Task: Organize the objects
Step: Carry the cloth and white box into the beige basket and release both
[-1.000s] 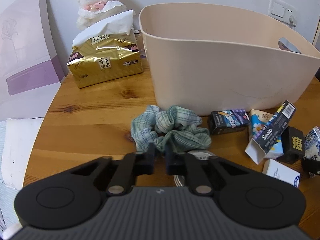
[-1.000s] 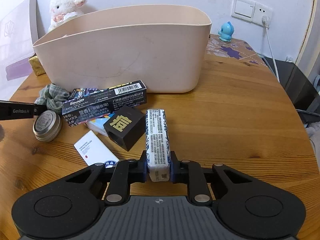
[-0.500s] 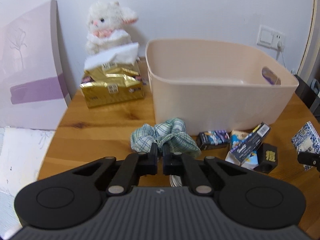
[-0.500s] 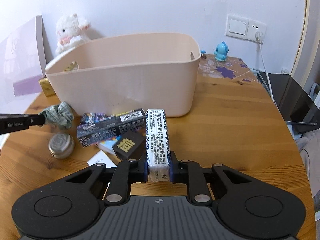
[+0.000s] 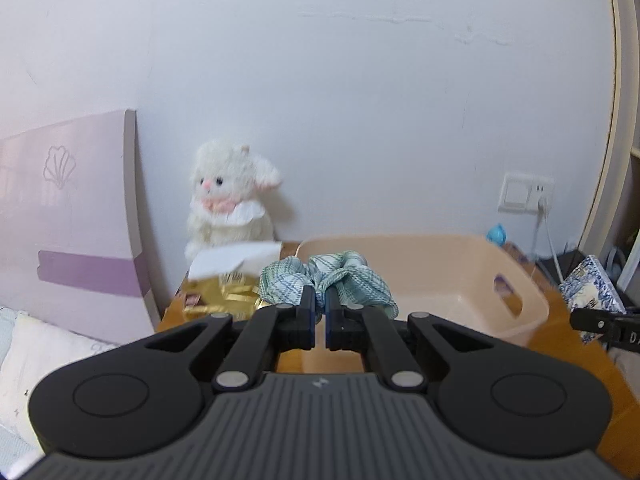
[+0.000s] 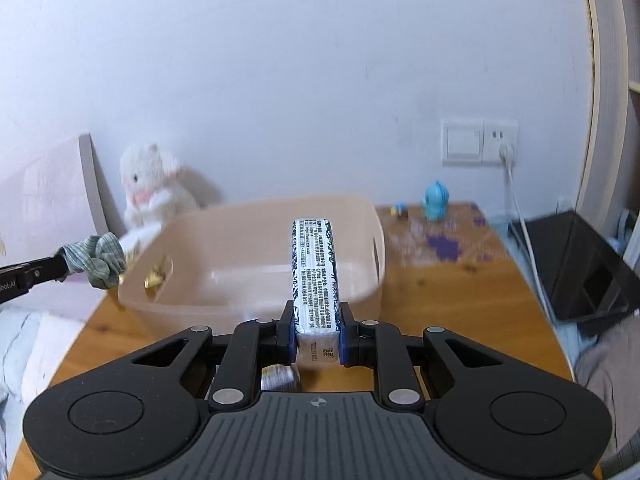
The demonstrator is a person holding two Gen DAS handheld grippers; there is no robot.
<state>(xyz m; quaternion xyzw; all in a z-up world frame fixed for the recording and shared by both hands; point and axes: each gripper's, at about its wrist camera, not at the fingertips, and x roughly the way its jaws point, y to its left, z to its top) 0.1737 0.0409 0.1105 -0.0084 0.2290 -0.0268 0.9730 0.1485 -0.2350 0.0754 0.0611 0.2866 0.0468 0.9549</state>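
My left gripper (image 5: 319,300) is shut on a green plaid cloth (image 5: 352,276) and holds it in the air at the near left corner of the beige bin (image 5: 460,264). The cloth also shows in the right wrist view (image 6: 98,260). My right gripper (image 6: 316,320) is shut on a blue and white patterned box (image 6: 316,264), held above the near side of the beige bin (image 6: 256,248). The same box shows at the right of the left wrist view (image 5: 592,292).
A white plush lamb (image 5: 228,208) and a gold tissue pack (image 5: 224,292) stand left of the bin. A purple board (image 5: 68,208) leans at the left. A blue figurine (image 6: 436,204), a wall socket (image 6: 480,144) and a cable are on the right. A black box (image 6: 588,264) stands beside the table.
Both grippers have risen from the table with their loads. The cloth and the patterned box now hang at the bin's rim height. The loose items on the table have dropped out of view.
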